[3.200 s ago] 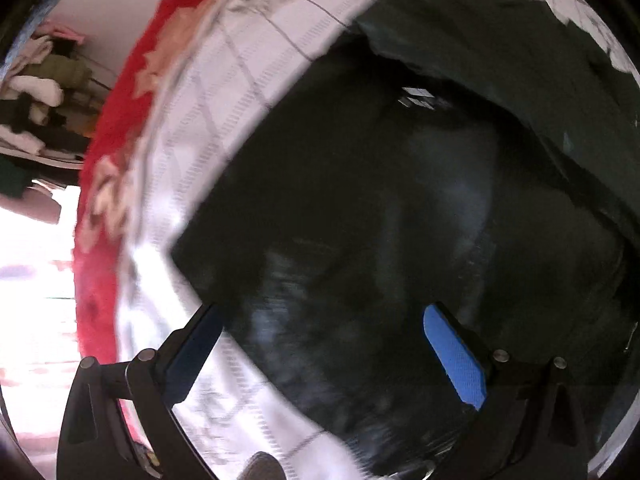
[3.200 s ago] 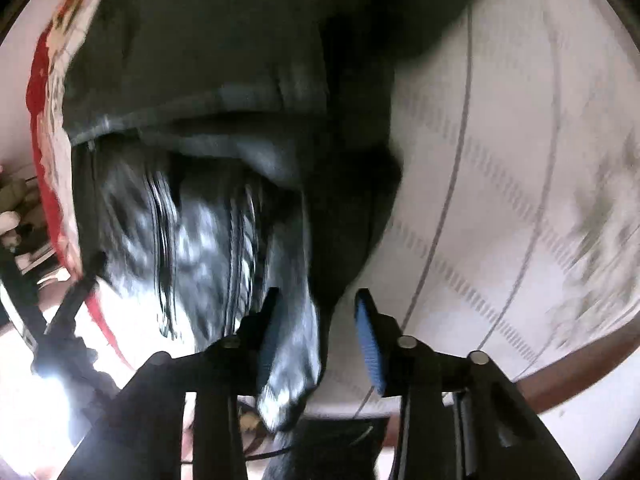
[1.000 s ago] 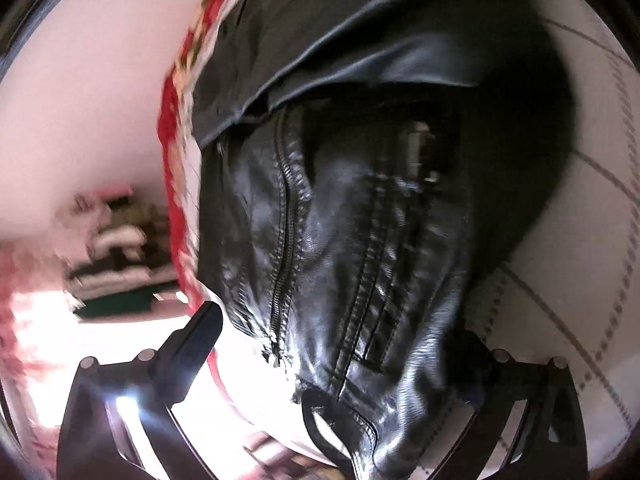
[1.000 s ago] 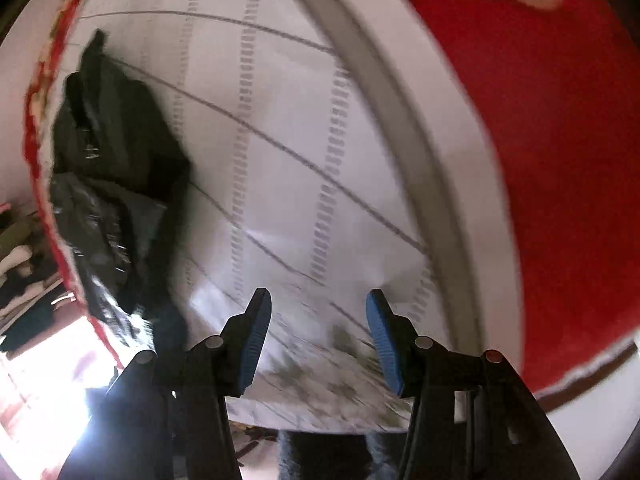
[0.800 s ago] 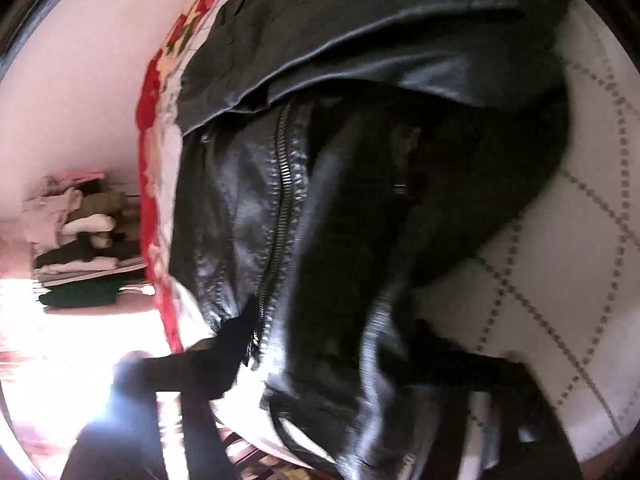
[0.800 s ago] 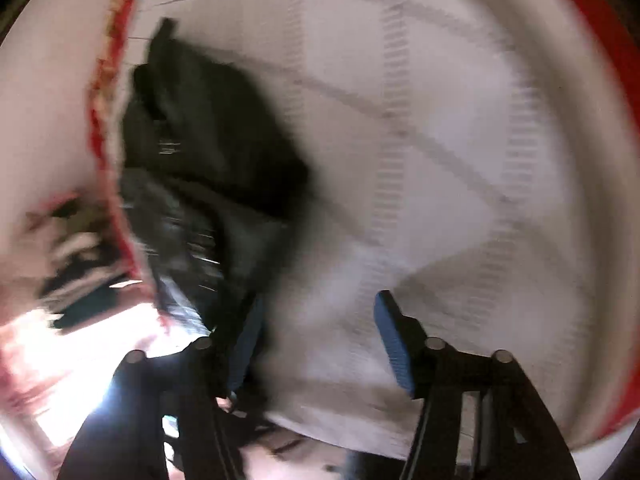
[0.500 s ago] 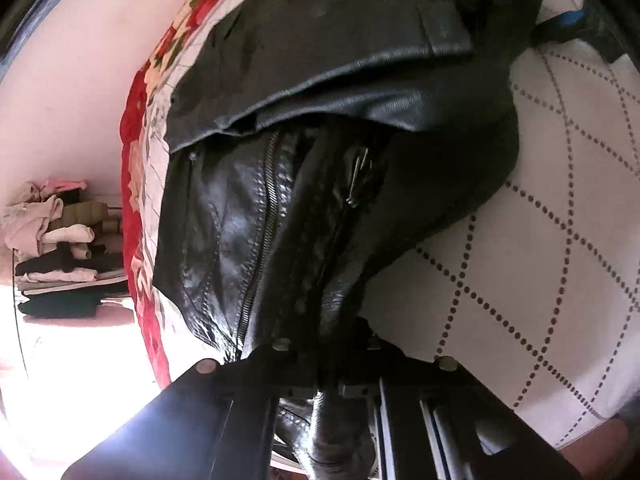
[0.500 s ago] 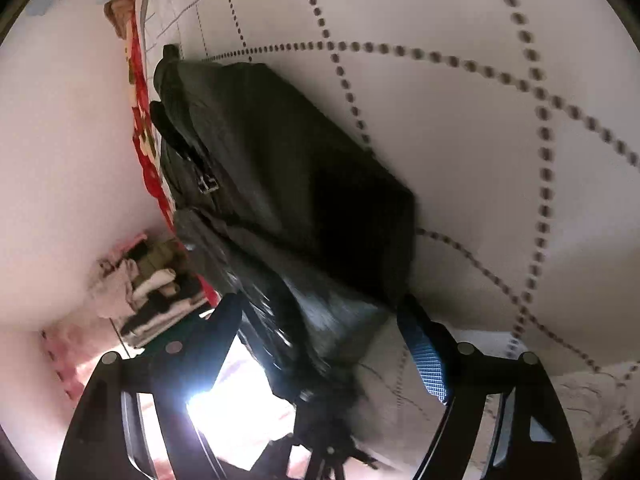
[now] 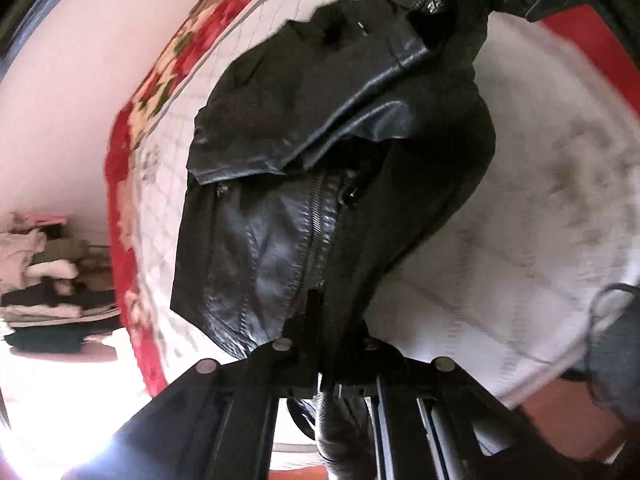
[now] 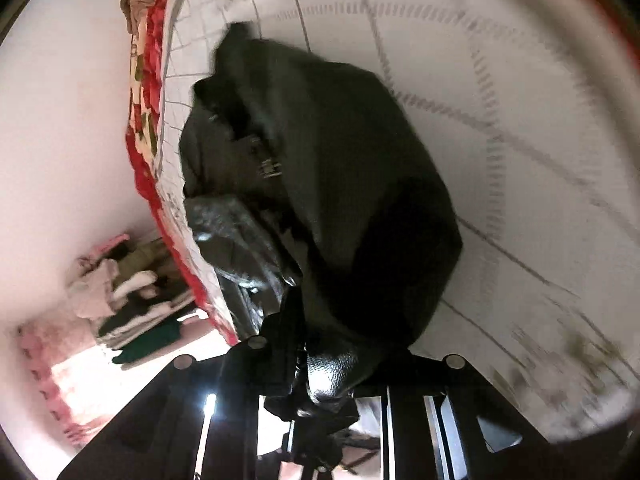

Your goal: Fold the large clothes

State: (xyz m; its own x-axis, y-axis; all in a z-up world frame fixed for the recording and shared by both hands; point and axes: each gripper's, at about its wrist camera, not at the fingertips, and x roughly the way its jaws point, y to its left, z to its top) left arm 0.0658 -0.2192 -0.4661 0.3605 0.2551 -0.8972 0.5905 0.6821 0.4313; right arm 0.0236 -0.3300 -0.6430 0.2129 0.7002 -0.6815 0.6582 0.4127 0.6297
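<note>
A black leather jacket [image 9: 320, 184] with a metal zipper lies bunched on a white quilted bedspread [image 9: 540, 208]. My left gripper [image 9: 326, 340] is shut on the jacket's near edge beside the zipper. At the top of the left wrist view the other gripper pinches the jacket's far end. In the right wrist view the jacket [image 10: 340, 168] hangs in a dark heap over the bedspread [image 10: 500, 80], and my right gripper [image 10: 316, 364] is shut on a fold of its leather.
The bedspread has a red floral border [image 9: 160, 92] along a pink wall [image 9: 60, 100]. A shelf with stacked folded clothes [image 9: 44, 264] stands at the left, and shows in the right wrist view [image 10: 120, 296] too. Bright light glares from below.
Both grippers were open one second ago. The left closed on the jacket's near edge, then the right swung over and closed on another part. The jacket now stretches between them.
</note>
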